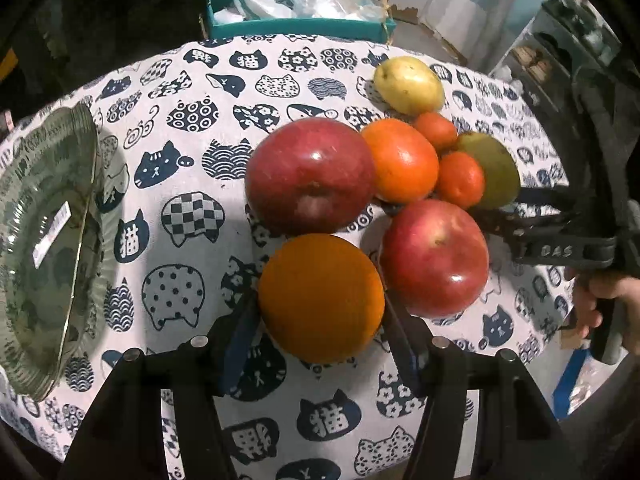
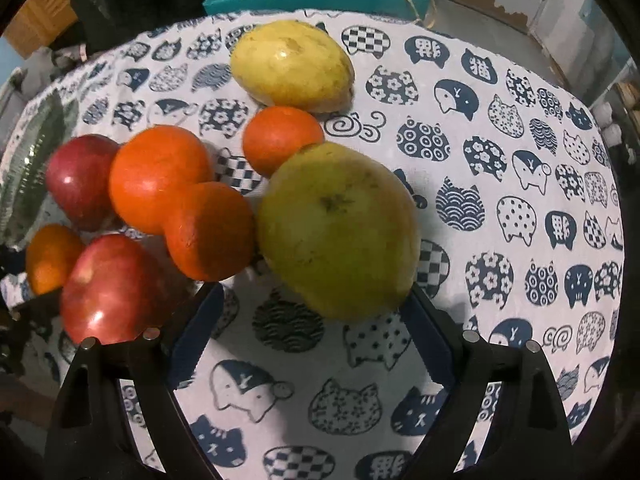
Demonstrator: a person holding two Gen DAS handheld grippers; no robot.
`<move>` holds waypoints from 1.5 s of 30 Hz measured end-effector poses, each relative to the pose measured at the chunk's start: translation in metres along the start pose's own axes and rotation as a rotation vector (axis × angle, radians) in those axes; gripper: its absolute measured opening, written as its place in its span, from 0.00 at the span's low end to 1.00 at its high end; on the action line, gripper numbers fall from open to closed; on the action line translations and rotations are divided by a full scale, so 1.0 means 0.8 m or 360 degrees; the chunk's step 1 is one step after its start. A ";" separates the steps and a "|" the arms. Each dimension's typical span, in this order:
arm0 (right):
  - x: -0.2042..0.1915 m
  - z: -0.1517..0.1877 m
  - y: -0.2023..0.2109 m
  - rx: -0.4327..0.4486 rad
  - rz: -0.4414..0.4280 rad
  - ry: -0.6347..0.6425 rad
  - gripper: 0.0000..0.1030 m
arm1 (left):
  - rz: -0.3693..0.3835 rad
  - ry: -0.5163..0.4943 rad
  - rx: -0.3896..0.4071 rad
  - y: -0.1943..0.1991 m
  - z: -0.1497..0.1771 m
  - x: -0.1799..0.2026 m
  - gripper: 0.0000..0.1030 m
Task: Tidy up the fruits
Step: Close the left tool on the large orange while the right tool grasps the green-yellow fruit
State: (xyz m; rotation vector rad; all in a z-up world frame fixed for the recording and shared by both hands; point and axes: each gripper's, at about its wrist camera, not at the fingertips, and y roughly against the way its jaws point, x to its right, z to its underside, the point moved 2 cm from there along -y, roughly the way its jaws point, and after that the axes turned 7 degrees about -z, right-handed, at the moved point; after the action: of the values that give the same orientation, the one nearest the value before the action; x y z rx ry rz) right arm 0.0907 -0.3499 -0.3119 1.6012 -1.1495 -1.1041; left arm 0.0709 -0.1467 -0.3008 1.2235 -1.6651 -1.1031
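Observation:
Fruits lie clustered on a cat-print tablecloth [image 1: 180, 168]. My left gripper [image 1: 320, 316] has its fingers on both sides of an orange [image 1: 320, 296], which fills the gap between them. Behind it lie two red apples [image 1: 310, 174] [image 1: 434, 258], several tangerines [image 1: 404, 160] and a yellow mango [image 1: 408, 84]. My right gripper [image 2: 316, 312] is open around the near end of a green mango [image 2: 338, 228]; it shows in the left wrist view [image 1: 500, 208] reaching in from the right. A glass plate [image 1: 44, 248] stands at the left.
A teal box [image 1: 296, 26] with plastic bags stands behind the table's far edge. The person's hand [image 1: 608, 304] holds the right gripper's handle at the table's right side. Shelves and cardboard lie beyond at the back right.

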 end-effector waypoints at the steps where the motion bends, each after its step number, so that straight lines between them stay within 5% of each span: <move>1: 0.001 -0.001 -0.003 -0.0009 0.0006 0.0011 0.87 | 0.0004 0.0007 0.0006 0.000 -0.001 0.000 0.61; 6: 0.010 -0.002 -0.012 -0.0090 0.0031 0.0013 0.87 | 0.0023 0.0007 -0.0002 -0.007 -0.002 0.004 0.62; 20: 0.038 -0.033 0.011 0.0059 -0.0018 -0.0048 0.87 | 0.0059 0.0006 -0.0044 -0.016 -0.009 0.008 0.62; 24: 0.054 -0.044 0.008 0.0085 -0.0155 -0.0116 0.72 | 0.0080 0.0044 -0.0044 -0.012 -0.013 0.002 0.62; 29: 0.058 -0.049 0.008 0.0094 -0.0184 -0.0145 0.71 | 0.0063 0.0016 -0.0027 -0.007 -0.016 0.002 0.62; 38: 0.044 0.029 0.023 0.0017 -0.0065 -0.0225 0.71 | 0.0051 0.0009 -0.0027 -0.006 -0.018 0.001 0.62; 45: 0.053 0.029 0.006 -0.0018 -0.0106 -0.0265 0.71 | 0.0034 -0.0014 -0.0020 -0.008 -0.015 0.006 0.62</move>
State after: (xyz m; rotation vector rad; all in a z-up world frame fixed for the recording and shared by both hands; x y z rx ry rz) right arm 0.0752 -0.3953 -0.3200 1.5723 -1.2022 -1.3052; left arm 0.0825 -0.1543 -0.3023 1.1921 -1.6720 -1.1061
